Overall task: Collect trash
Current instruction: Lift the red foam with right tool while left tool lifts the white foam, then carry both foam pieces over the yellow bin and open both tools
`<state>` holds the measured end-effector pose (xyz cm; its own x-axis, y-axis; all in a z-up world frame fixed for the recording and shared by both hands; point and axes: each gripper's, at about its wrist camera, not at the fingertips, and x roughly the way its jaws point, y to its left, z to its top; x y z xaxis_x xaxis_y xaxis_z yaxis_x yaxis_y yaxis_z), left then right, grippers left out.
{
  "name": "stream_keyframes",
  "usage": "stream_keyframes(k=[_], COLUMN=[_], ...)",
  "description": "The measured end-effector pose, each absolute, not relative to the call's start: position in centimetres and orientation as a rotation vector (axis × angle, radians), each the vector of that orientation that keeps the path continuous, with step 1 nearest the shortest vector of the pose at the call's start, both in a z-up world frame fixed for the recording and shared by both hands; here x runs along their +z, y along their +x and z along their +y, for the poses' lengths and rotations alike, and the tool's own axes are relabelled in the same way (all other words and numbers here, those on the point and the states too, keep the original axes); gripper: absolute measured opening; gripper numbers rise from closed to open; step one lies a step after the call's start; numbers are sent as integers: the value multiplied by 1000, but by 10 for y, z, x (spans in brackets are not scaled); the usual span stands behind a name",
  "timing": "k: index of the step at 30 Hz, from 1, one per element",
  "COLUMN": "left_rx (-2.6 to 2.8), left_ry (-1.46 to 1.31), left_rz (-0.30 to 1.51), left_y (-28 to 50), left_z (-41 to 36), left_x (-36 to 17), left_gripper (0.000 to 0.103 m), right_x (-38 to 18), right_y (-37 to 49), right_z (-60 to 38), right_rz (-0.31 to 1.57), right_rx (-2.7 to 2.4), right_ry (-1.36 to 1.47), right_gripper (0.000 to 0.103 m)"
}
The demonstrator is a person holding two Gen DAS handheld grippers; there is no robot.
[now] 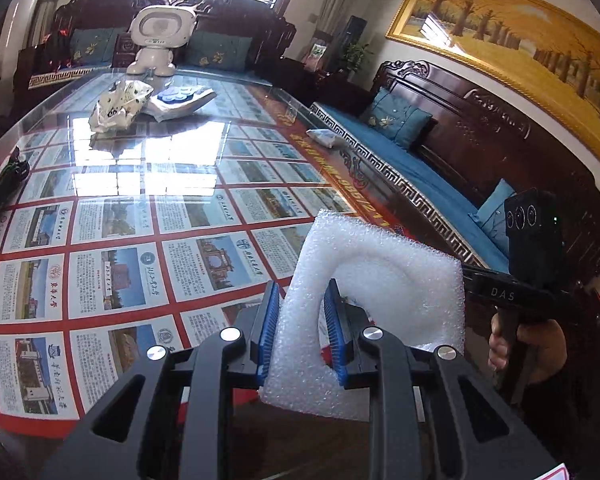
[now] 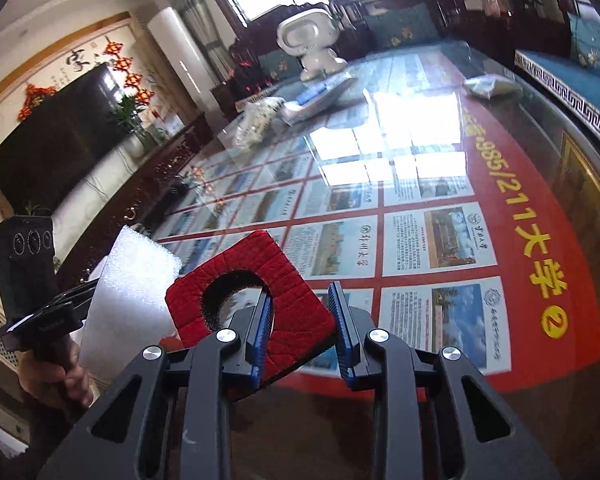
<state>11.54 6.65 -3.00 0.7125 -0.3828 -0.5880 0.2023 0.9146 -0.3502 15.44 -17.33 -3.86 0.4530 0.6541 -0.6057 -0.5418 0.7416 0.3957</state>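
Note:
My left gripper [image 1: 302, 332] is shut on a white foam sheet [image 1: 380, 272] with a round hole, held up above the glass table [image 1: 120, 240]. One blue pad reaches through the hole. My right gripper [image 2: 303, 334] is shut on a red stitched fabric square [image 2: 300, 312] that also has a hole in the middle, with the left pad showing through it. The same foam sheet [image 2: 132, 288] shows at the left of the right wrist view. Farther back on the table lie a crumpled white printed bag [image 1: 120, 106], a white packet with blue discs [image 1: 180, 100] and a small white wrapper [image 1: 320, 136].
A white robot toy [image 1: 156, 40] stands at the table's far end. A dark object [image 1: 4, 184] lies at the left edge. Dark wooden sofas with blue cushions [image 1: 400, 120] line the right and far sides. A television [image 2: 52, 148] hangs on the left. A hand [image 1: 536, 344] grips the other tool's handle.

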Motion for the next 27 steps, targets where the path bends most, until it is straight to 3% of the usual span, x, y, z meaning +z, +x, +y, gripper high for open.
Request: stream_keyframes(k=[9, 18, 27], left_rx=[-397, -471, -497], left_ry=[-221, -244, -235], left_rz=[652, 767, 900], left_y=[-5, -101, -158], left_z=[21, -23, -54], left_x=[-19, -75, -144], left_gripper=[24, 24, 24], right_x=[-16, -49, -112], right_y=[27, -92, -147], right_z=[-216, -255, -269], right_rz=[686, 705, 829], right_rx=[735, 681, 648], right_ry=[70, 18, 25], right_gripper=[28, 28, 28])
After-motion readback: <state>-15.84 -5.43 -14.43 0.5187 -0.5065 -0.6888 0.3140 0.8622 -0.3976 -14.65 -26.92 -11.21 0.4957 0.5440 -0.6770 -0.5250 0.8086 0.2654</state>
